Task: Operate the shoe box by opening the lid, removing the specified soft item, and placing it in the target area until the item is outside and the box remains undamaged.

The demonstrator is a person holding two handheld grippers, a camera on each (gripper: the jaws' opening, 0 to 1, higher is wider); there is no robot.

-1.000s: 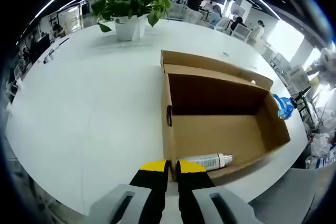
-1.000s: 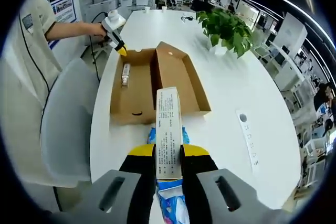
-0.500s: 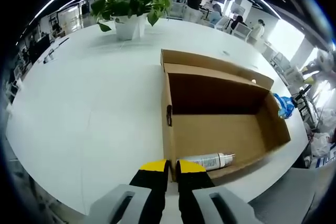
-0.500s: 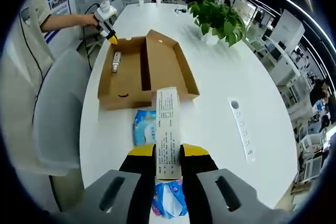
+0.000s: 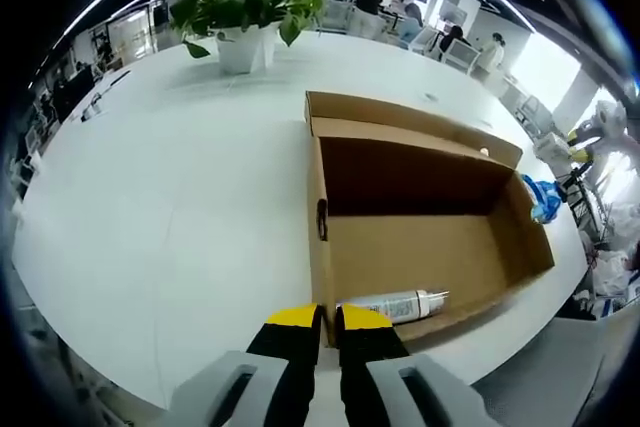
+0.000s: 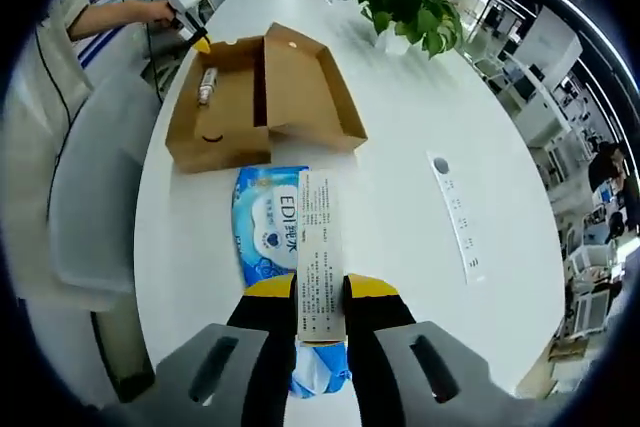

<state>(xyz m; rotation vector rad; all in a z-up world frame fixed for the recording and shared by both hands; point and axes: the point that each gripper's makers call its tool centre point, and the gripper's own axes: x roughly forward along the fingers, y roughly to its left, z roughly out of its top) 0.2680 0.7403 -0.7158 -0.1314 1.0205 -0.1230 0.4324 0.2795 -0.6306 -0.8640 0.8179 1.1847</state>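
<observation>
Blue tissue pack (image 6: 268, 232) now clear of shoe box (image 6: 262, 97); right tongs (image 6: 320, 292) pinch it, left tongs (image 5: 327, 319) clamp box wall.

Brown shoe box (image 6: 262, 97), blue-and-white soft pack (image 6: 268, 229), white table (image 6: 400, 147), yellow-tipped tongs (image 6: 320, 289).

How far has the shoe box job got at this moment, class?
Done: the shoe box stands open and the blue soft pack lies on the white table outside it.
In hand: the left gripper pinches the box's near wall; the right gripper grips the pack's white label.
Left: release the pack. A spray can remains inside.
</observation>
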